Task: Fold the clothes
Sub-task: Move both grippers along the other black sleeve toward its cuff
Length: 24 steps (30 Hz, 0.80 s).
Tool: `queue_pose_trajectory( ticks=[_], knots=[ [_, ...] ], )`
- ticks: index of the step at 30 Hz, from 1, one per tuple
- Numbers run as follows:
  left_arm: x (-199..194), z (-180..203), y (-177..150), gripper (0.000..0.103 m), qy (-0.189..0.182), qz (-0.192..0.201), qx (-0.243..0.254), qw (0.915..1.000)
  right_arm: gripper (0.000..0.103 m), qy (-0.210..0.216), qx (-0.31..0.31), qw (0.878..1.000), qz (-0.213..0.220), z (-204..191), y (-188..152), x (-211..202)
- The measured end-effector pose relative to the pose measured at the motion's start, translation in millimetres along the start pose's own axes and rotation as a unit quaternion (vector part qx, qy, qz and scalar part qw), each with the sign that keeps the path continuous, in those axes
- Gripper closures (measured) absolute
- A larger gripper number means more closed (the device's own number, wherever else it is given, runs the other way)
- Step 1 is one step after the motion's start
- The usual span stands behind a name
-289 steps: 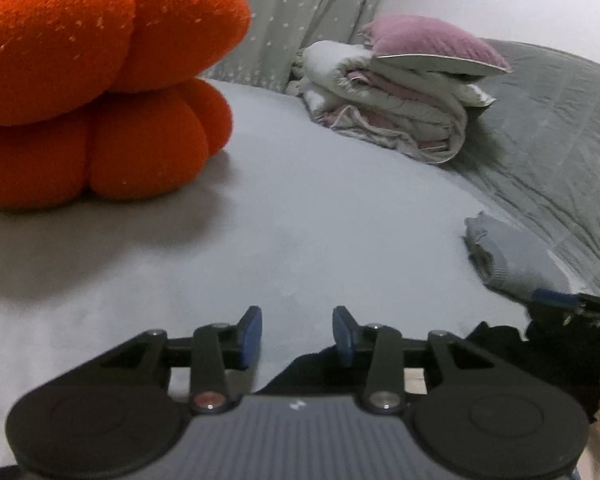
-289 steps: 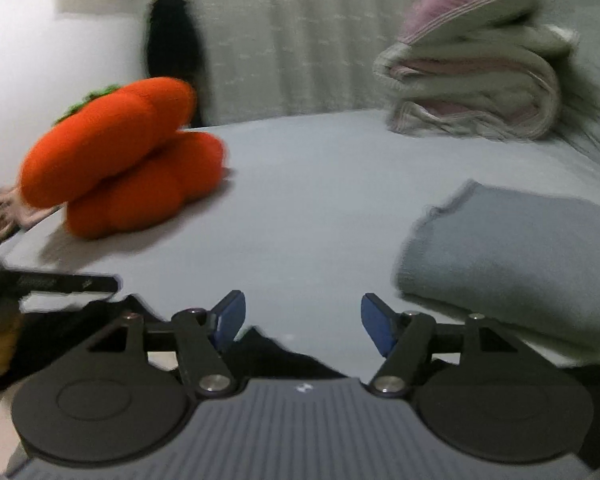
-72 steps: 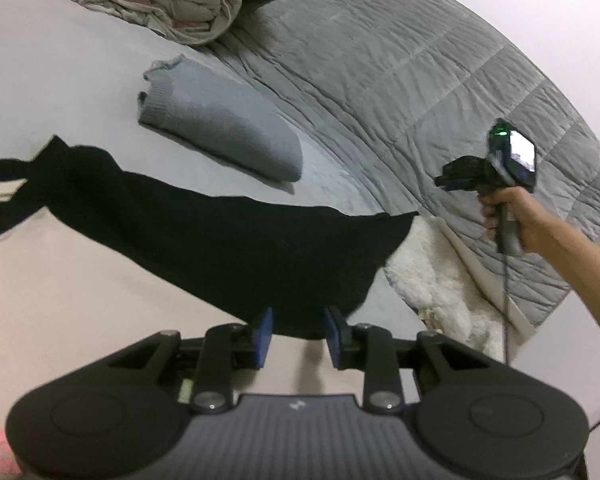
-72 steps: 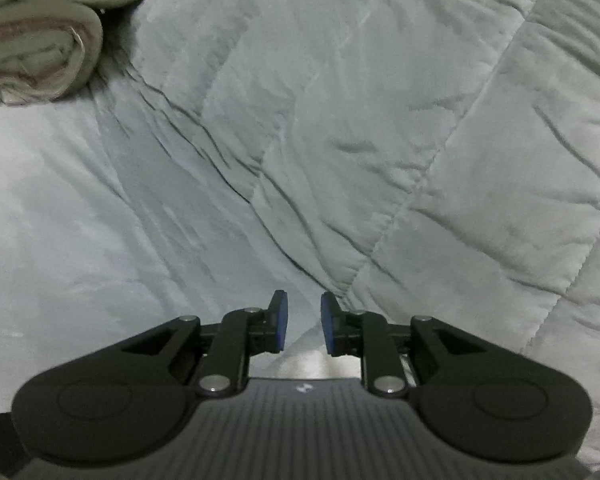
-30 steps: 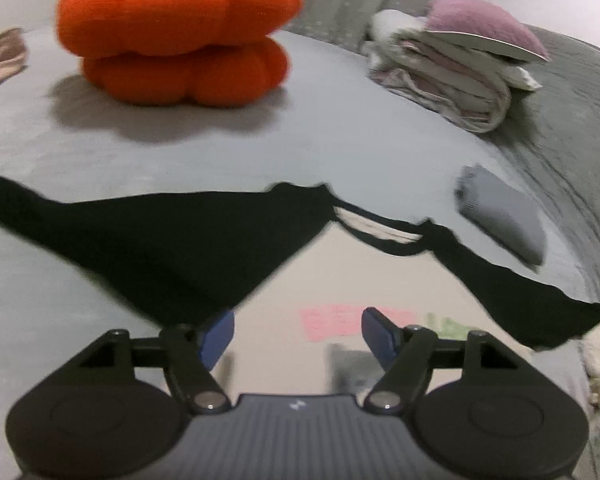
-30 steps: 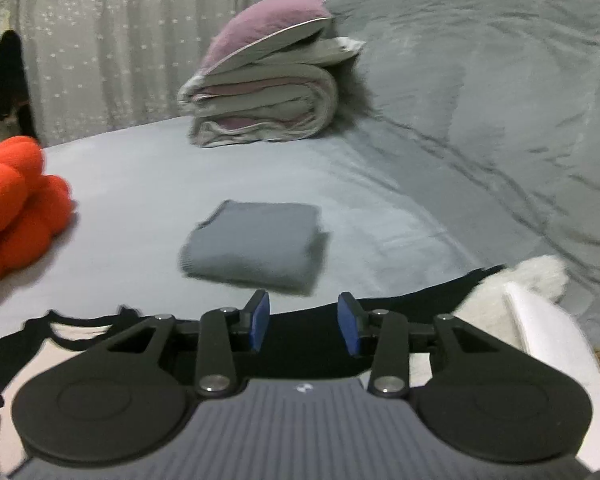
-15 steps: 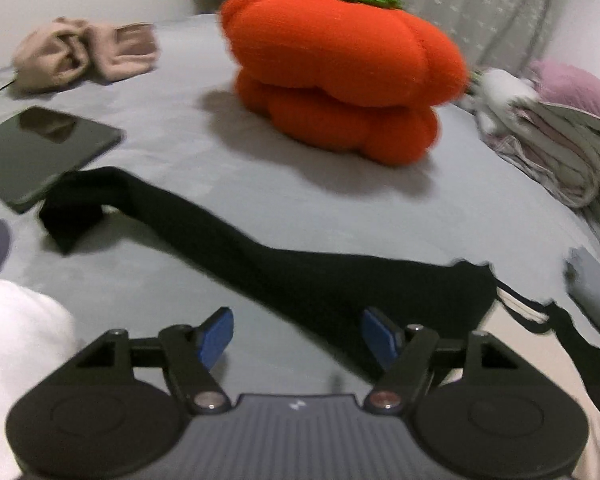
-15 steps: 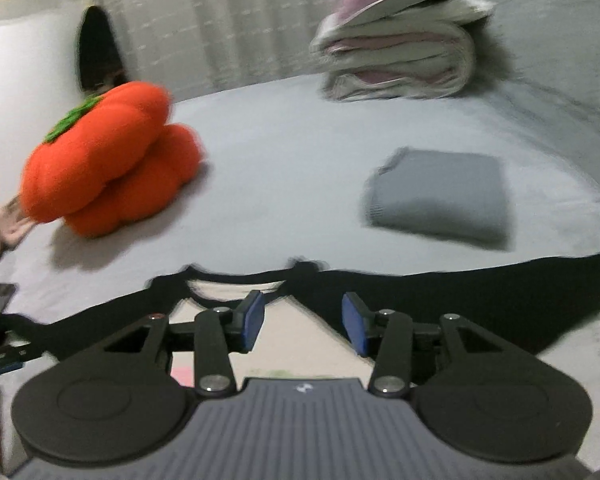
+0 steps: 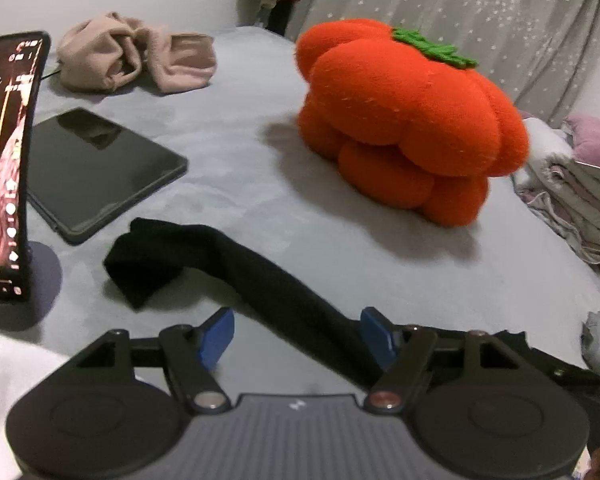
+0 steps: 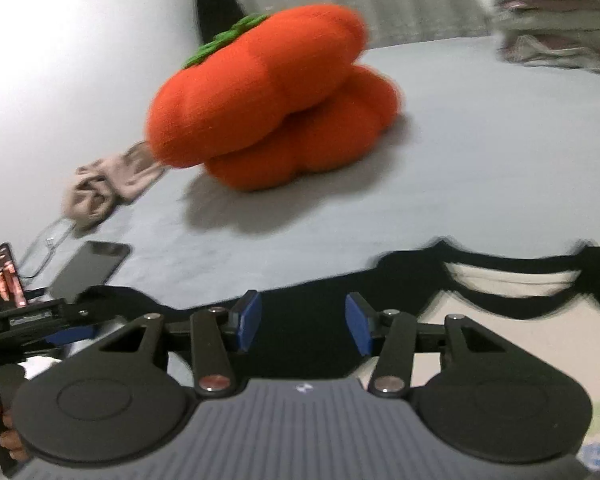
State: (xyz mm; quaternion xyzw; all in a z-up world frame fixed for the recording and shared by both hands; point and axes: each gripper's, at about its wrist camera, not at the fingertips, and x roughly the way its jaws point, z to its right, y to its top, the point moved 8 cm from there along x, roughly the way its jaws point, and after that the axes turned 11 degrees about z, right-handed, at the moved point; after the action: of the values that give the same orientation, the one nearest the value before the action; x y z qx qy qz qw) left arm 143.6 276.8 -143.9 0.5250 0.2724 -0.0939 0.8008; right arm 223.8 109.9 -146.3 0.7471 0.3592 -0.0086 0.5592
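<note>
A black shirt with a cream front panel (image 10: 500, 344) lies flat on the grey bed. Its black sleeve (image 9: 260, 284) runs from a folded-over cuff (image 9: 144, 264) down between the fingers of my left gripper (image 9: 296, 336). Those jaws stand wide and are closing a little, and the pads do not press the cloth. My right gripper (image 10: 300, 326) hovers over the black shoulder (image 10: 300, 304) left of the neckline (image 10: 508, 276). Its jaws are opening, with cloth below them but no grip. The left gripper (image 10: 40, 320) also shows at the left edge of the right wrist view.
An orange pumpkin cushion (image 9: 408, 120) sits beyond the sleeve. A dark tablet (image 9: 96, 168) and a lit phone on a stand (image 9: 4, 168) are at the left, with a beige garment (image 9: 132, 56) behind. Folded blankets (image 9: 572, 200) and a grey folded sweater (image 9: 598, 344) lie to the right.
My left gripper swung left along the sleeve toward its cuff. The right gripper swung left and lower, from above the grey sweater to the shirt's shoulder, and its jaws spread wider.
</note>
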Motion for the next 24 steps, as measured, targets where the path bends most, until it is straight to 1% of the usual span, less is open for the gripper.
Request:
queue_pose_trajectory(
  ticks=[5, 6, 10, 12, 18, 21, 24],
  knots=[
    [5, -17, 2, 0.040, 0.013, -0.012, -0.013, 0.9997, 0.050, 0.071, 0.001, 0.997, -0.018, -37, -17, 42],
    [5, -20, 3, 0.044, 0.015, -0.011, -0.016, 0.9997, 0.050, 0.082, 0.000, 0.996, -0.023, -44, -21, 50],
    [4, -29, 12, 0.053, 0.015, -0.004, -0.039, 0.9991, 0.050, 0.115, -0.013, 0.992, -0.042, -67, -30, 77],
    [3, -33, 17, 0.053, 0.015, -0.001, -0.051, 0.9986, 0.050, 0.127, -0.019, 0.991, -0.050, -76, -32, 88],
    [0, -45, 32, 0.053, 0.021, 0.017, -0.080, 0.9964, 0.050, 0.143, -0.029, 0.987, -0.066, -98, -37, 122],
    [-1, -51, 37, 0.053, 0.021, 0.020, -0.099, 0.9947, 0.053, 0.154, -0.034, 0.985, -0.071, -107, -38, 132],
    [-2, -54, 41, 0.053, 0.017, 0.023, -0.109, 0.9936, 0.055, 0.169, -0.025, 0.982, -0.080, -115, -37, 137]
  ],
)
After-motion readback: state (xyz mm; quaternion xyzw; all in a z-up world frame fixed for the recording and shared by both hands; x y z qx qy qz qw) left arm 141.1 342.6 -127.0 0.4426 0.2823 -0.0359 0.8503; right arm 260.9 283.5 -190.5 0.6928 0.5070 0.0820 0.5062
